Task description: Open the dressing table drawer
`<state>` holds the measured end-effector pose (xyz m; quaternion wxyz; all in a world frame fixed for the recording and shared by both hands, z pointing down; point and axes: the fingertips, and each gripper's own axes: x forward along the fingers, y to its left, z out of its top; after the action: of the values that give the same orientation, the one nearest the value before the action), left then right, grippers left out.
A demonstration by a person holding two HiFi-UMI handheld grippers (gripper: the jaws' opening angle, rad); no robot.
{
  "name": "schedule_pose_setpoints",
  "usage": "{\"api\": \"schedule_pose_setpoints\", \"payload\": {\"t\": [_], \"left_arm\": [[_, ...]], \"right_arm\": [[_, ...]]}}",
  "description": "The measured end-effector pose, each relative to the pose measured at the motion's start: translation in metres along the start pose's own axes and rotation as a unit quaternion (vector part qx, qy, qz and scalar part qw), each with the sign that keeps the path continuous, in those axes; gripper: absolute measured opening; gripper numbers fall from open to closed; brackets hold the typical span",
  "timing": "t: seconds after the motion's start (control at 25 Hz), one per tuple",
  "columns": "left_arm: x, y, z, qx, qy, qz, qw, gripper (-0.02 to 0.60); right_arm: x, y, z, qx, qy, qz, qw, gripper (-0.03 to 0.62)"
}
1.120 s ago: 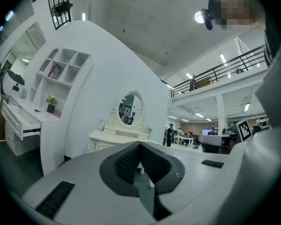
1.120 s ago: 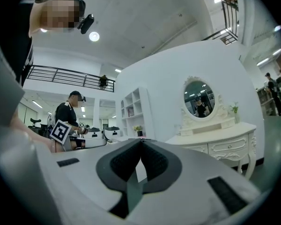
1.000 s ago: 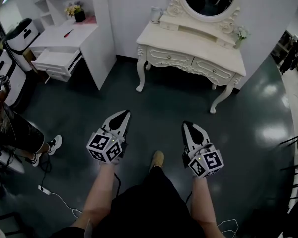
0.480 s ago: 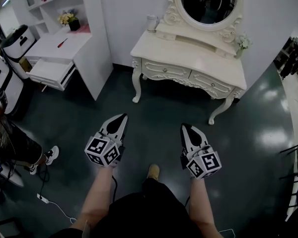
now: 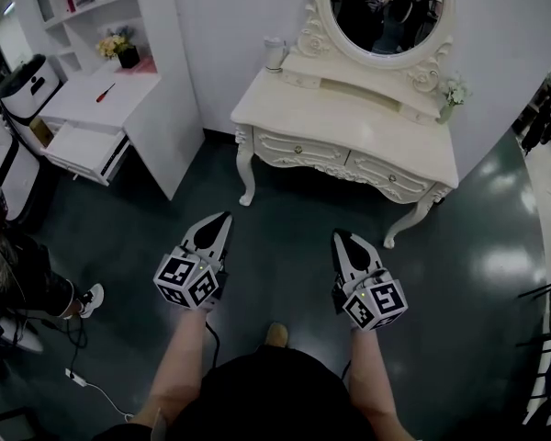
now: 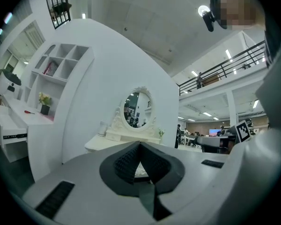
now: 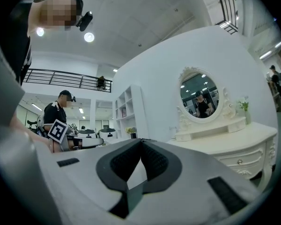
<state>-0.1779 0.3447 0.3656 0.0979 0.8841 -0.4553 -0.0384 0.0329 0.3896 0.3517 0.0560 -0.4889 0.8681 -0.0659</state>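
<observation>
The cream dressing table point(image 5: 349, 122) with an oval mirror point(image 5: 386, 7) stands against the white wall ahead. Its two carved front drawers, the left drawer point(image 5: 298, 147) and the right drawer point(image 5: 390, 175), are closed. My left gripper point(image 5: 222, 219) and right gripper point(image 5: 340, 237) are held side by side over the dark floor, short of the table, both shut and empty. In the left gripper view the table point(image 6: 113, 142) lies beyond the shut tips point(image 6: 139, 144). The right gripper view has the table point(image 7: 234, 146) at the right of its shut tips point(image 7: 141, 141), with a drawer knob point(image 7: 239, 162) visible.
A white desk point(image 5: 101, 99) with an open drawer point(image 5: 83, 147), shelves and a flower pot point(image 5: 124, 53) stands at the left. A person point(image 5: 23, 278) stands at the left edge, with a cable point(image 5: 92, 384) on the floor. A dark rack point(image 5: 546, 356) is at the right.
The dressing table has come nearer and lower in the head view as both grippers were carried forward toward it. Both pairs of jaws stayed shut.
</observation>
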Motion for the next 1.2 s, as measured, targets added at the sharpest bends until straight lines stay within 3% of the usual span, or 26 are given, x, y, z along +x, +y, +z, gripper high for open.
{"api": "schedule_pose_setpoints", "payload": {"t": [0.32, 0.88, 1.2], "left_arm": [[0.051, 0.007, -0.002, 0.001, -0.001, 0.000, 1.0000, 0.012], [0.080, 0.034, -0.022, -0.012, 0.025, 0.017, 0.9995, 0.012], [0.144, 0.057, -0.022, -0.021, 0.033, 0.004, 0.9993, 0.012]], "right_arm": [[0.033, -0.042, 0.004, -0.004, 0.002, 0.009, 1.000, 0.006], [0.069, -0.069, -0.023, 0.024, 0.028, 0.017, 0.999, 0.006], [0.114, -0.110, -0.017, 0.020, 0.037, 0.011, 0.999, 0.006]]}}
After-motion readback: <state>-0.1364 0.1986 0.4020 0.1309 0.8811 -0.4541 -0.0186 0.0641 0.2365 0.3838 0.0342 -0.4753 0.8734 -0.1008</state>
